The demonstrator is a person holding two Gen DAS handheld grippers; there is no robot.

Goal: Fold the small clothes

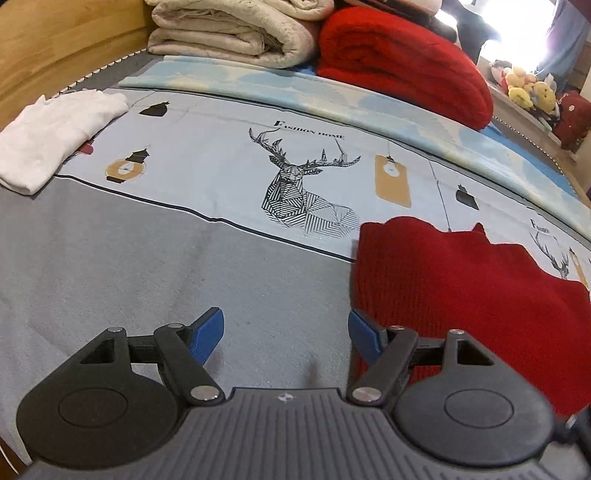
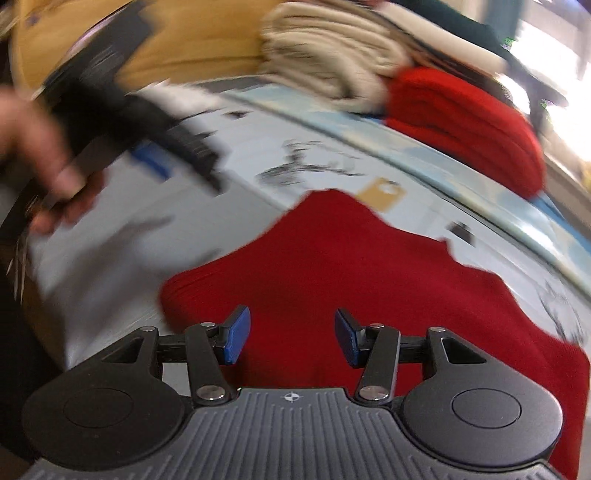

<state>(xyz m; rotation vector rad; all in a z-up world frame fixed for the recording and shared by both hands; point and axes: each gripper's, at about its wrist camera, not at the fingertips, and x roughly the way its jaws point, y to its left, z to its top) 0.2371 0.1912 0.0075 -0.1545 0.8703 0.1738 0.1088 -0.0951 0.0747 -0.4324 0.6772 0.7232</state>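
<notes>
Two grippers I am steering over a bed: my left gripper (image 1: 286, 334) hangs above the grey part of the bedsheet (image 1: 147, 258) with its blue pads wide apart and nothing between them, the red knitted garment (image 1: 454, 280) lying flat just to its right. My right gripper (image 2: 291, 334), in a motion-blurred view, hangs over that red garment (image 2: 332, 266) with its jaws parted and empty. A folded white garment (image 1: 55, 133) lies at the sheet's far left; beige blankets (image 1: 236, 33) and a red blanket (image 1: 402, 62) are stacked behind.

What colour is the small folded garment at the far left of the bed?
White; the folded garment shows best in the left wrist view.
</notes>
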